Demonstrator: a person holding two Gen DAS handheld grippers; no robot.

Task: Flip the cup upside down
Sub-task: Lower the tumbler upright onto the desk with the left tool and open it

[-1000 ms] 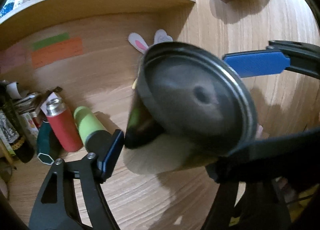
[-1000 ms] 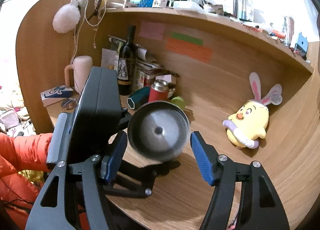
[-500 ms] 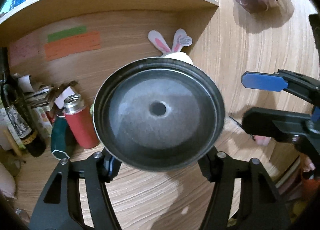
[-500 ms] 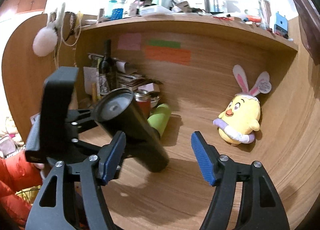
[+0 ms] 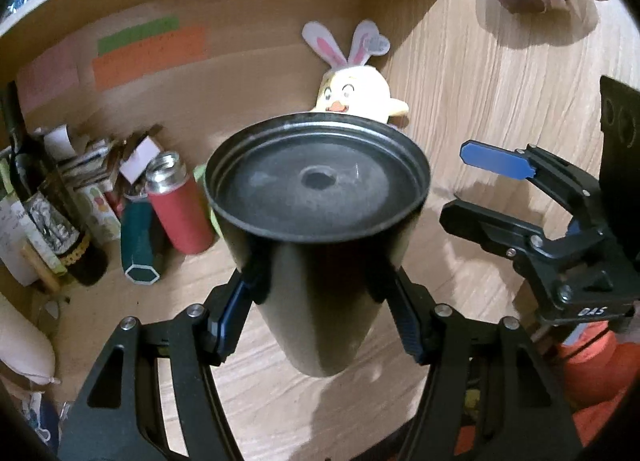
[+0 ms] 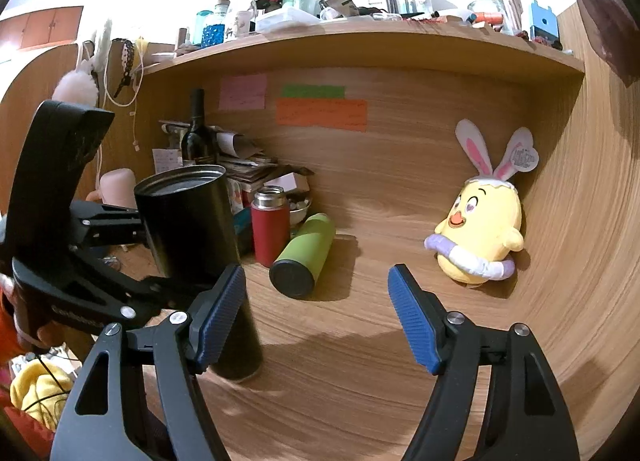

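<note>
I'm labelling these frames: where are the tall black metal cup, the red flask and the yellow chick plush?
tall black metal cup (image 5: 320,301), left wrist view, on its dark side wall
red flask (image 6: 270,233), right wrist view, on its red body
yellow chick plush (image 6: 478,221), right wrist view, on its face

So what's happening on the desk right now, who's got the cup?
The left gripper has the black cup, its fingers clamped on either side of the body. The cup stands roughly vertical, with its flat, recessed end facing up and its other end down at the wooden desk; whether it is touching down yet is hard to tell. The right gripper is open beside it, holding nothing. The red flask, green bottle and chick plush sit further back.
</note>
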